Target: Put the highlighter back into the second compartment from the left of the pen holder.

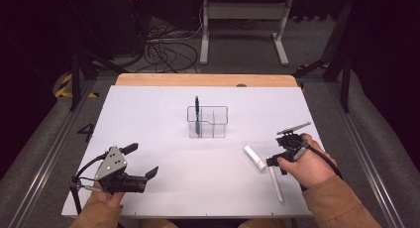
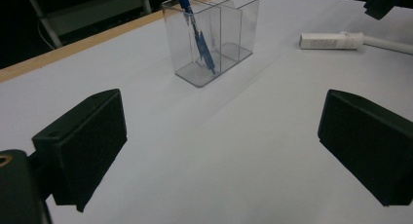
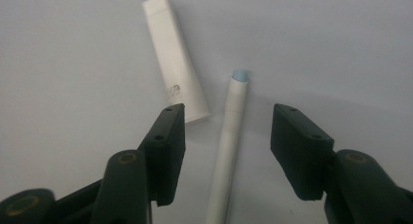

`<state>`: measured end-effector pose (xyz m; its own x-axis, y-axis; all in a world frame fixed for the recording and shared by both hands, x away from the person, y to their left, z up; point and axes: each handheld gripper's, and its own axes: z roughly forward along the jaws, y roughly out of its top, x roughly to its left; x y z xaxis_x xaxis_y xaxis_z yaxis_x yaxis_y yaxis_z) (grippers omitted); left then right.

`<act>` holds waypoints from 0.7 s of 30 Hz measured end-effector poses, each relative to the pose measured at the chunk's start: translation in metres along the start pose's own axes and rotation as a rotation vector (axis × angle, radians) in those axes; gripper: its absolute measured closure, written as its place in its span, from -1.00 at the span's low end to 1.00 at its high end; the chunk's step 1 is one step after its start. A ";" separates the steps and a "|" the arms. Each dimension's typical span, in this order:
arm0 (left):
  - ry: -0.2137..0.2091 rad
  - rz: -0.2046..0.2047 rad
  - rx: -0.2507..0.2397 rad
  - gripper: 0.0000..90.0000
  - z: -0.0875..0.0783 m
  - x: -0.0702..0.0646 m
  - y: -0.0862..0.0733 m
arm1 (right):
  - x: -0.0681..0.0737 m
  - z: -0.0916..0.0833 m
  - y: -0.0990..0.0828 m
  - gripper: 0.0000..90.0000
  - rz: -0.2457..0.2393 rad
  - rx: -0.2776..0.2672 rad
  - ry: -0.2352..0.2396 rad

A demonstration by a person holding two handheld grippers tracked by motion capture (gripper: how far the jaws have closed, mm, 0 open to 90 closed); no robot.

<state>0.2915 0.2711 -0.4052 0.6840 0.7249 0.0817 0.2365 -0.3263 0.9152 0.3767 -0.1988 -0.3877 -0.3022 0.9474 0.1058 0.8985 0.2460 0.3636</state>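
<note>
My right gripper (image 3: 226,151) straddles the white pen (image 3: 228,151) with jaws half open, not yet pinching, ready to lift it toward the clear holder (image 1: 207,122), while my left gripper (image 1: 143,161), nearer me than that holder, waits wide open and empty.

A clear plastic organizer (image 1: 208,122) is showing a blue pen (image 1: 197,115) through its wall. The white pen (image 3: 228,146) is showing a pale blue tip beside a white eraser (image 3: 175,58) with faint grey print. The table cover (image 1: 163,114) is lying plain white over a light wooden tabletop (image 1: 198,80).

One clear two-compartment holder (image 1: 208,122), one blue pen (image 1: 197,114), one white pen (image 1: 276,184), one white eraser-like stick (image 1: 254,157), and two hand-held grippers.
</note>
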 end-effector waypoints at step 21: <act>0.001 0.001 0.002 -0.90 0.000 0.000 0.000 | 0.003 0.020 -0.003 0.64 0.065 0.083 -0.063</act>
<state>0.2911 0.2710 -0.4051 0.6838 0.7249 0.0833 0.2366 -0.3283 0.9144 0.3797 -0.1930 -0.4072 -0.2243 0.9722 0.0668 0.9395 0.1975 0.2800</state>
